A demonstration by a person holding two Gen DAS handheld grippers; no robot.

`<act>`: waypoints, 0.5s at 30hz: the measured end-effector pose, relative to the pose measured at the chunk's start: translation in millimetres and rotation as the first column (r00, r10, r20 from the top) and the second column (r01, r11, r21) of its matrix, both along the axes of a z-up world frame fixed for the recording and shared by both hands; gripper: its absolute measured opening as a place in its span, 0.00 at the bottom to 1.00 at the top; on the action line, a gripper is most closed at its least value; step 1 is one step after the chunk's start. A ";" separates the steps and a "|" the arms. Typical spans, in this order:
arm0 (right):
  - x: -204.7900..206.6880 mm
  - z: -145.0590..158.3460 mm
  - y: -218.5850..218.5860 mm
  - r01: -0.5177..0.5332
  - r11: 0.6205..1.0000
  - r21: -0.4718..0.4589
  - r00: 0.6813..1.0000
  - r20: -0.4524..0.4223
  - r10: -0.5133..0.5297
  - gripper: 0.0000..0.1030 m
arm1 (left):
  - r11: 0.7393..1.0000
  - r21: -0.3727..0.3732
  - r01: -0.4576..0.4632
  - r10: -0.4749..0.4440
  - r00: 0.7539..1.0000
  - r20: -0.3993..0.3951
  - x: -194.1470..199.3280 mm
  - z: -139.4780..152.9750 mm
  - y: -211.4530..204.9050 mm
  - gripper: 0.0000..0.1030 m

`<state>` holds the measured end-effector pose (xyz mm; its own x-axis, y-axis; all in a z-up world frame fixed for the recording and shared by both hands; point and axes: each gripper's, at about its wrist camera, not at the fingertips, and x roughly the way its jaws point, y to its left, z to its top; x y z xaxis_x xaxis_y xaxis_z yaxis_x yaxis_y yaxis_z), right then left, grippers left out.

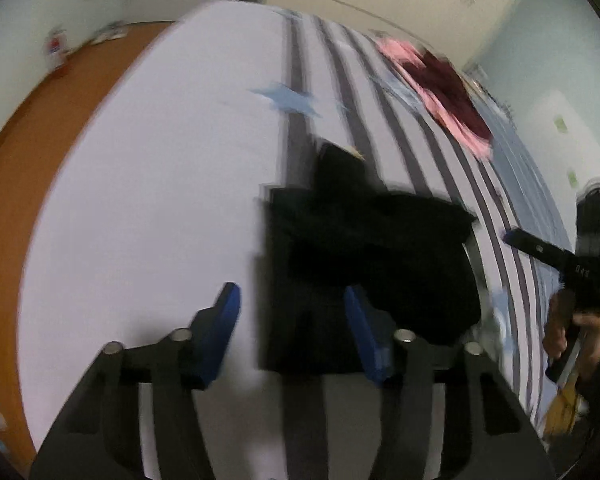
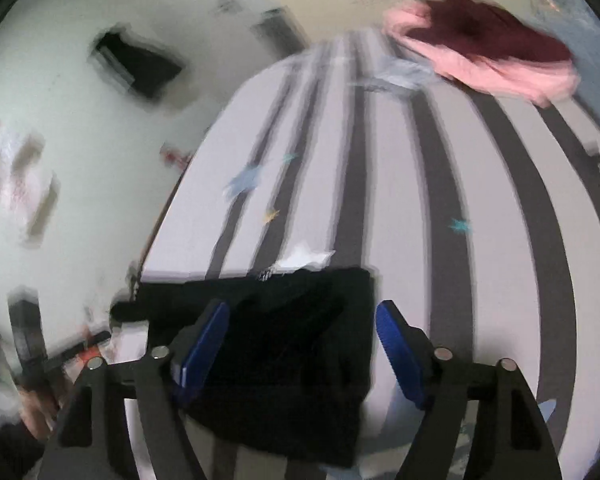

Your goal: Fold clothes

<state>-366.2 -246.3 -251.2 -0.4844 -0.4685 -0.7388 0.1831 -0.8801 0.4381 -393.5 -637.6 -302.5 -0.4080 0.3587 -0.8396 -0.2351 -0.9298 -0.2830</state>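
Both tongs, left (image 1: pixel 292 332) and right (image 2: pixel 302 350), hang spread and empty over the bed (image 1: pixel 148 184), the black garment (image 1: pixel 372 264) lying compactly just ahead, squarely between the right pair's fingers.

garment (image 1: pixel 364 264) on bed (image 1: pixel 160 168), near edge | pile (image 1: pixel 448 96) at far right corner | garment before both tongs

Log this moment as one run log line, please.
task: fold clothes | left tool: open, empty | right tool: open, empty | black garment: folded on striped bed | pink and maroon clothes: far end
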 end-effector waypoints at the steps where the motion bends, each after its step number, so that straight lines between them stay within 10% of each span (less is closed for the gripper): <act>1: 5.7 -2.4 -17.8 -0.053 0.998 0.020 0.999 -0.001 0.053 0.66 | 0.999 -0.005 0.041 -0.041 0.999 0.001 0.0 -3.6 13.1 0.41; 10: -32.6 -44.1 -100.4 -0.093 0.978 0.189 0.996 0.015 0.092 0.51 | 0.985 -0.150 0.087 -0.083 0.996 0.034 -84.2 -62.8 69.7 0.41; 12: -46.8 -58.0 -84.0 -0.002 0.976 0.220 0.999 0.041 -0.008 0.17 | 0.989 -0.125 0.077 -0.075 0.997 0.025 -88.5 -60.3 68.4 0.41; 15: -56.0 -65.6 -56.4 0.098 0.975 0.202 0.991 0.069 -0.114 0.00 | 0.996 -0.089 0.030 -0.030 1.000 0.000 -82.2 -49.4 57.2 0.41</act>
<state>-422.2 -302.7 -316.8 -0.4596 -0.2586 -0.8496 0.0557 -0.9632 0.2630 -475.7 -580.4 -352.0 -0.3992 0.2944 -0.8683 -0.2636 -0.9439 -0.1989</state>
